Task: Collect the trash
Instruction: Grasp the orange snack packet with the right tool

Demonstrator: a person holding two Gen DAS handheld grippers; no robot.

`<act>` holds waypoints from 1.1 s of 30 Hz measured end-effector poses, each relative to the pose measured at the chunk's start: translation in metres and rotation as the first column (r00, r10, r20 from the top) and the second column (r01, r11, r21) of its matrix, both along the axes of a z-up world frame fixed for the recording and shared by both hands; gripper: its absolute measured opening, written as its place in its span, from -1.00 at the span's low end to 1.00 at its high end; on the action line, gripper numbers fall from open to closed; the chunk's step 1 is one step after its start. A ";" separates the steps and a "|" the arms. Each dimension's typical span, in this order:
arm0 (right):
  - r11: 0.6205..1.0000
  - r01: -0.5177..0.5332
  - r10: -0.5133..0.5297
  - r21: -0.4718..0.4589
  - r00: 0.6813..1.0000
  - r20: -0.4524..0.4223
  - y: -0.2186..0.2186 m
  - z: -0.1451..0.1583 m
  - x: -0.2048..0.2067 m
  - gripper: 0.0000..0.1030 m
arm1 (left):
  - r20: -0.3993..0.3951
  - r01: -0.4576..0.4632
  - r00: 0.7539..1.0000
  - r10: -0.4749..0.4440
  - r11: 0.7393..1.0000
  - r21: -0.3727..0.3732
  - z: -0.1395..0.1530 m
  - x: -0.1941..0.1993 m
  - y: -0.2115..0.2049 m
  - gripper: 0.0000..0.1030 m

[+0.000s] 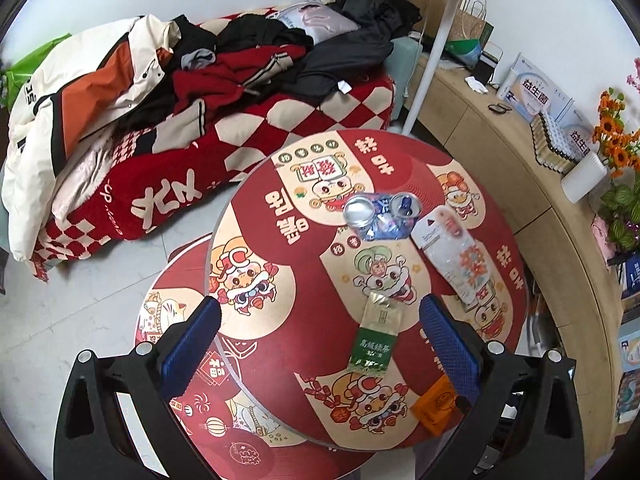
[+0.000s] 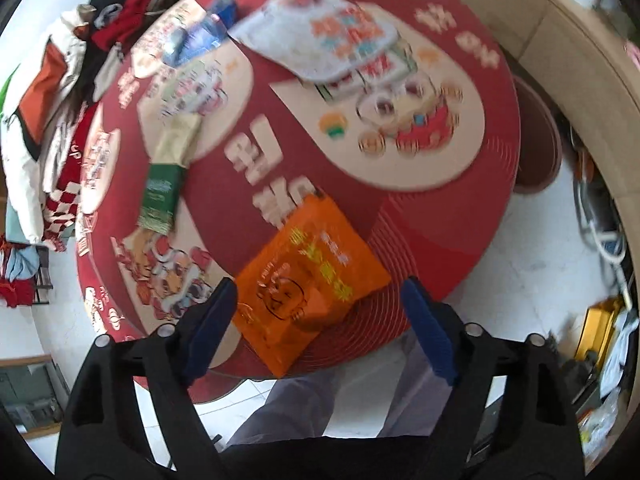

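A round red table (image 1: 280, 240) printed with cartoon lions carries the litter. On it lie a green tea packet (image 1: 376, 336), an orange packet (image 1: 434, 404), a white snack pouch (image 1: 456, 252) and crushed blue cans (image 1: 380, 212). My left gripper (image 1: 320, 304) hovers open over the table's near side, the tea packet lying between its blue pads but below them. In the blurred right wrist view the orange packet (image 2: 312, 280) lies at the table's near edge, between the fingertips of my right gripper (image 2: 320, 286). Those jaws stand apart and do not press it. The tea packet (image 2: 164, 188) sits further left.
A sofa with a heap of clothes (image 1: 160, 80) stands beyond the table. A white fan pole (image 1: 432, 52) and a curved wooden cabinet (image 1: 500, 152) with boxes and flowers (image 1: 616, 136) run along the right. A lower round table (image 1: 180, 320) sits left. A person's trousers (image 2: 300, 400) are below.
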State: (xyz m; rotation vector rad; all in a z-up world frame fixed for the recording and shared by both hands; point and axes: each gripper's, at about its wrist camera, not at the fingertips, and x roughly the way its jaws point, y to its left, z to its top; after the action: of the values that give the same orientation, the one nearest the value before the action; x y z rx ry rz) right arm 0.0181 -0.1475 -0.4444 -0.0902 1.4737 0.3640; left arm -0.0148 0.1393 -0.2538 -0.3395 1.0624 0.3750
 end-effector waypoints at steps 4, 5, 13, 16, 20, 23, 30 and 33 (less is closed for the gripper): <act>0.999 0.046 -0.046 0.002 0.998 -0.049 -0.002 -0.015 0.006 0.21 | -0.009 0.004 1.000 -0.004 1.000 -0.007 -0.009 -0.001 0.000 0.88; 0.999 0.045 -0.044 0.006 0.997 -0.056 -0.001 -0.016 0.008 0.05 | -0.010 0.004 1.000 -0.004 1.000 -0.009 -0.010 -0.001 0.000 0.88; 0.994 0.006 -0.004 0.105 1.000 -0.015 0.013 0.006 0.048 -0.91 | -0.013 -0.011 1.000 0.010 1.000 -0.016 -0.018 0.004 0.003 0.88; 0.991 -0.013 0.008 0.136 0.999 0.032 0.016 0.022 0.068 -0.91 | -0.019 -0.015 1.000 0.014 1.000 -0.019 -0.023 0.007 0.003 0.88; 0.991 -0.042 0.037 0.131 0.998 0.044 0.016 0.032 0.084 -0.87 | -0.029 -0.019 0.999 0.018 0.999 -0.029 -0.032 0.012 -0.001 0.88; 0.994 -0.053 0.052 0.097 0.998 0.018 0.010 0.025 0.077 -0.18 | -0.032 -0.024 0.999 0.023 0.998 -0.051 -0.036 0.015 -0.005 0.88; 0.993 -0.098 0.103 0.062 0.991 -0.086 0.016 -0.011 0.040 -0.17 | -0.045 -0.006 0.999 0.004 0.999 -0.051 -0.045 0.017 -0.010 0.88; 0.993 -0.111 0.116 0.049 0.986 -0.120 0.023 -0.023 0.030 -0.22 | -0.055 -0.003 0.998 0.001 0.999 -0.046 -0.050 0.016 -0.011 0.88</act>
State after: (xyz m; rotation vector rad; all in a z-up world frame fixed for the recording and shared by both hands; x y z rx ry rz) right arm 0.0476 -0.1243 -0.4669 -0.1202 1.5856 0.5007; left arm 0.0011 0.1286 -0.3037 -0.3733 1.1258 0.3635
